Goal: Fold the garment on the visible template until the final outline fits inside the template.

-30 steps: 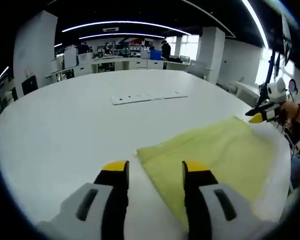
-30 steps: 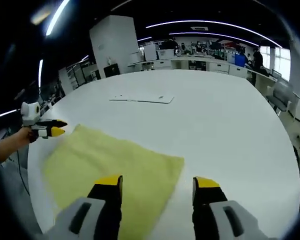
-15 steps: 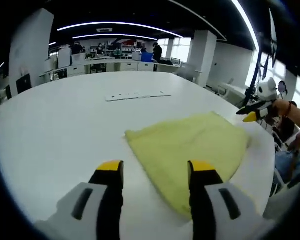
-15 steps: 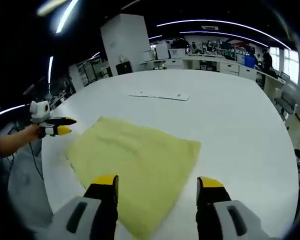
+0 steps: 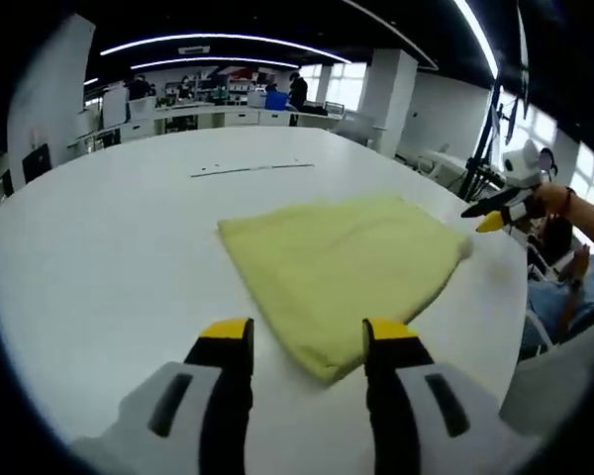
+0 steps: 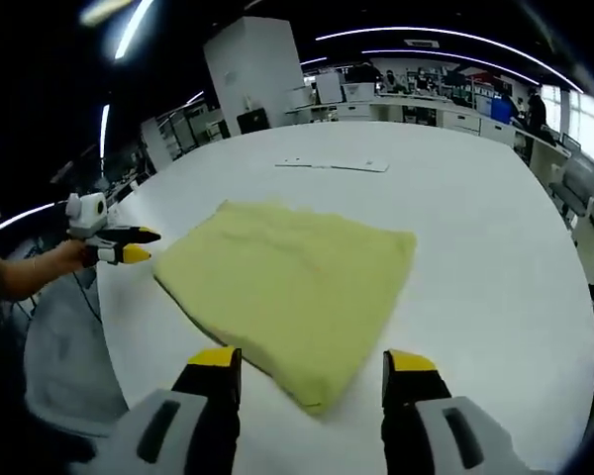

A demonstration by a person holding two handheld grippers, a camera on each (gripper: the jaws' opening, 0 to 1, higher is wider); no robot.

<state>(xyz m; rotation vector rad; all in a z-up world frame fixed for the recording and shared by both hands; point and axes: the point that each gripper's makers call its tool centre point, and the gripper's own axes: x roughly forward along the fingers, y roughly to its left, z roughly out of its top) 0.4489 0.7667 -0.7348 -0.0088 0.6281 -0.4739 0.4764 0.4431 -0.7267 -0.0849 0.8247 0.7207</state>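
Left gripper view: the left gripper [image 5: 297, 341] hovers with its jaws spread and nothing between them, just short of the nearest corner of the yellow garment [image 5: 342, 262], which lies flat in a folded, roughly square shape on the white table [image 5: 99, 247]. Over the last second both cameras have drawn back and up; earlier the cloth ran under the jaws, now its whole outline is clear of them. Right gripper view: the right gripper [image 6: 312, 371] is likewise released and empty, above the near edge of the garment. The other gripper stands off the cloth's far corner in each view. A thin white strip [image 6: 334, 164] lies well beyond the cloth. No template outline can be made out, so the fit cannot be judged; the withdrawal suggests a fold just completed.
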